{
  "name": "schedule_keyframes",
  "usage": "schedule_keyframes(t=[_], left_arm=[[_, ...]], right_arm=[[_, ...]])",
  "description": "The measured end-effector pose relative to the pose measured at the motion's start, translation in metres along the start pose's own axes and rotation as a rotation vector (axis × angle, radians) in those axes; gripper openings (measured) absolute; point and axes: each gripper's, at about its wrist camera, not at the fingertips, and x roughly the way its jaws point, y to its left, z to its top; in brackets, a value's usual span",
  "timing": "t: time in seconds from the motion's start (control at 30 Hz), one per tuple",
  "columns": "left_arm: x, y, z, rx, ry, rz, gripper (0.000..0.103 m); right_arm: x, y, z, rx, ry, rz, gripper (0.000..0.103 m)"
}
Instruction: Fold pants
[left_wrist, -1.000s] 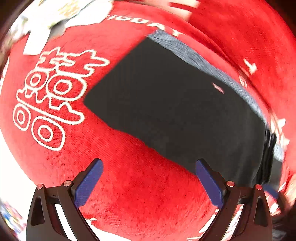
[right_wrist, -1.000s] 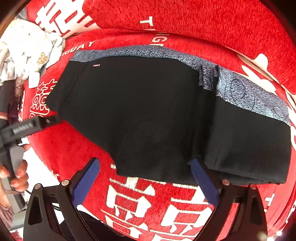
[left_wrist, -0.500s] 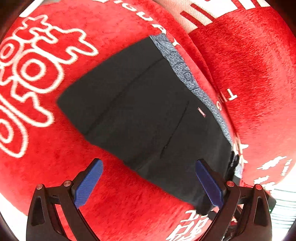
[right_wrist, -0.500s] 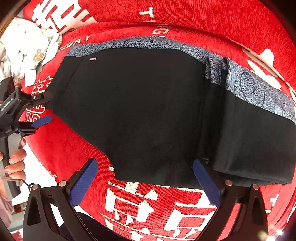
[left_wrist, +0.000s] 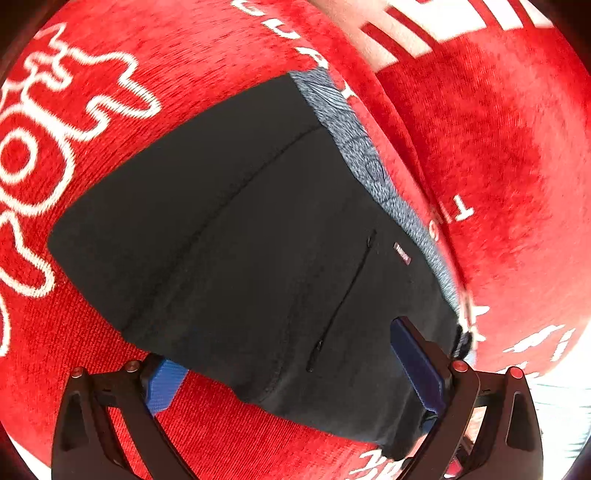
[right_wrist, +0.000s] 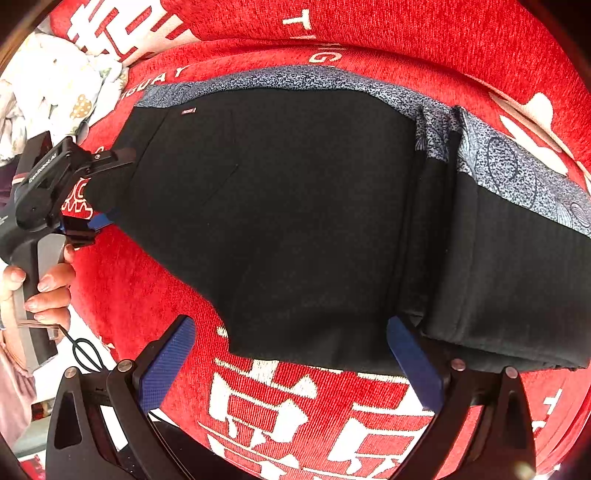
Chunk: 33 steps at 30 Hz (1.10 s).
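The black pants lie flat on a red plush cover printed with white characters, the grey patterned waistband along the far edge and one end already doubled over into a thicker stack at the right. The left gripper is spread wide at the pants' left end, one blue pad tucked under the hem and the other above the cloth; nothing is clamped. The right gripper is likewise spread, hovering just short of the near edge beside the stack. Risks, as judged: closing the left jaws this wide could pinch the cover along with the hem, or catch only one layer, dragging the fold askew. A lift without the right side steadying may slide the doubled stack apart on the plush.
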Motion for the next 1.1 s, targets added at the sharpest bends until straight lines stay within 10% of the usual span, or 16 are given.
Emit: schedule_keyframes(t=[0.23,0.33,0.43,0.73,1.1], left_arm=[[-0.028,-0.034,-0.004,0.130,-0.100,0.010,0.093],[-0.006,-0.024,0.001,0.094,-0.065,0.197,0.048],[-0.014,-0.017,-0.001,0.076,-0.093,0.193,0.035],[0.000,-0.120,-0.066,0.792,-0.316,0.714,0.032],[0.020,-0.128,-0.083,0.938,-0.365,0.832,0.032]], right_arm=[[0.001,0.000,0.001,-0.008,0.005,-0.001,0.103],[-0.001,0.004,0.006,-0.014,0.007,-0.010,0.103],[-0.019,0.003,0.017,0.007,-0.031,0.014,0.103],[-0.069,0.004,0.111,0.050,-0.094,0.241,0.103],[-0.016,0.148,0.212,-0.204,0.249,0.437,0.096]])
